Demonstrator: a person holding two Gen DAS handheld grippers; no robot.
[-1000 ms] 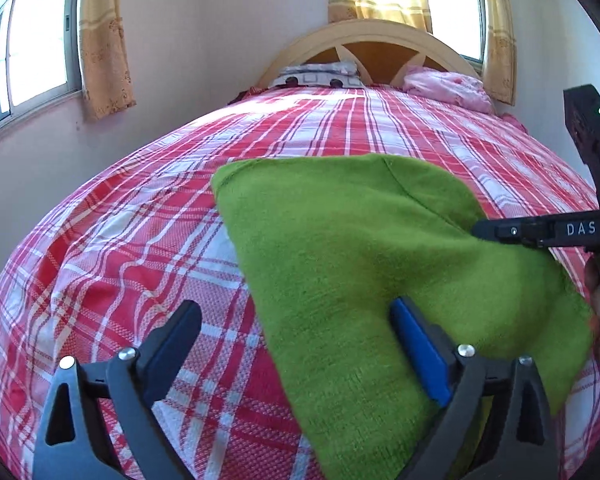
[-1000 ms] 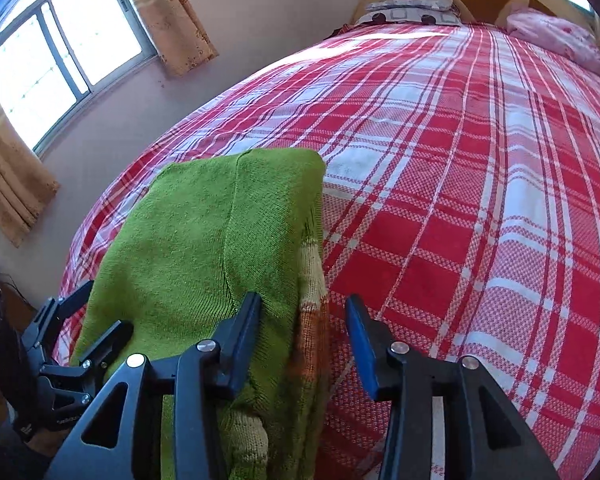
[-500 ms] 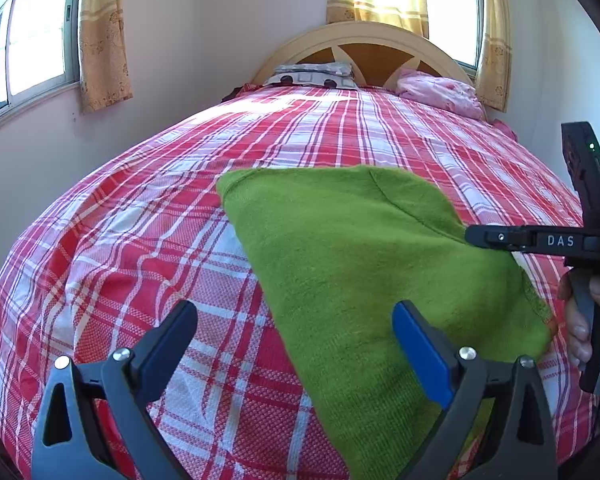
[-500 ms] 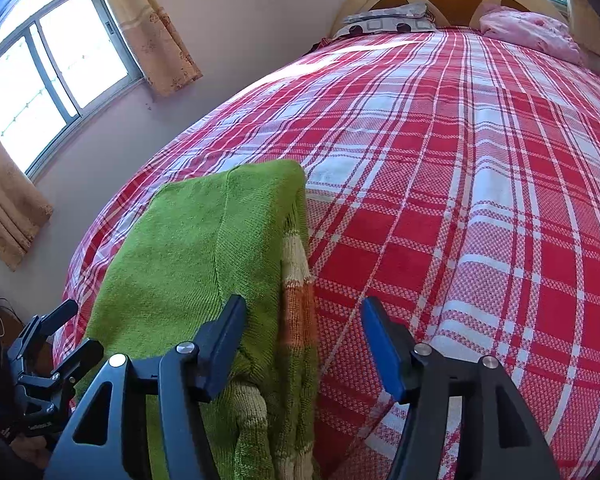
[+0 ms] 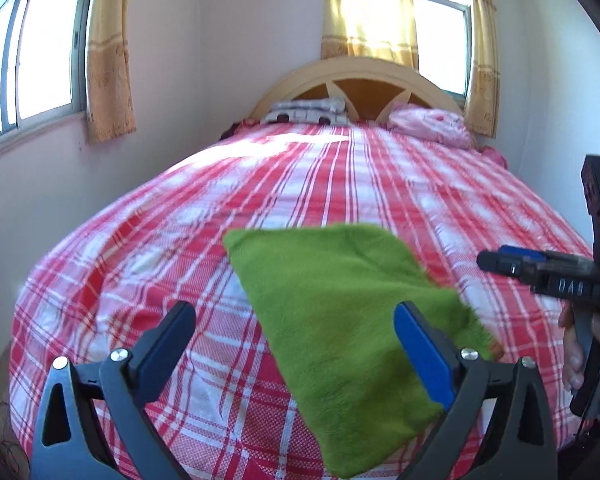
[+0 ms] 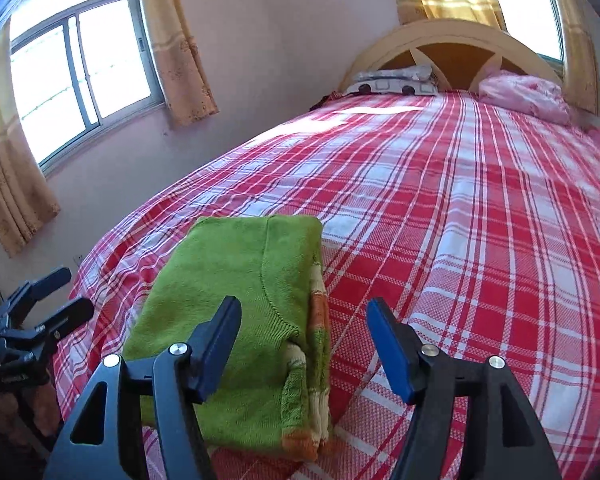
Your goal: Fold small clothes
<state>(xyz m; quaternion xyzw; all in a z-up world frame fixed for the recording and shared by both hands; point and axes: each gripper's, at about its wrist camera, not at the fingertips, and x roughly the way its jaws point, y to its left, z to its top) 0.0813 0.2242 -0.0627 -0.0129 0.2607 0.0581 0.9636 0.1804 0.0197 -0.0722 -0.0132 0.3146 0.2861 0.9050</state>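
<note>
Now we hold both the left gripper [image 5: 292, 340] and right gripper [image 6: 304, 344] spread and empty, the right one's jaws having just been opening, because the folded green sweater [image 6: 244, 300] lies released near the bed [image 6: 480, 220]'s foot edge.

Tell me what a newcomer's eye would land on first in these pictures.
First, the bright green knitted garment, folded with orange and cream stripes along its edge, lying near the foot of the red and white plaid bedspread. Next, the arched cream wooden headboard at the far end, between sunlit yellow curtains.

Home bedroom: plaid-covered bed [image 5: 340, 184], arched headboard [image 5: 360, 76], pillows [image 5: 432, 124], curtained windows [image 5: 108, 52].
</note>
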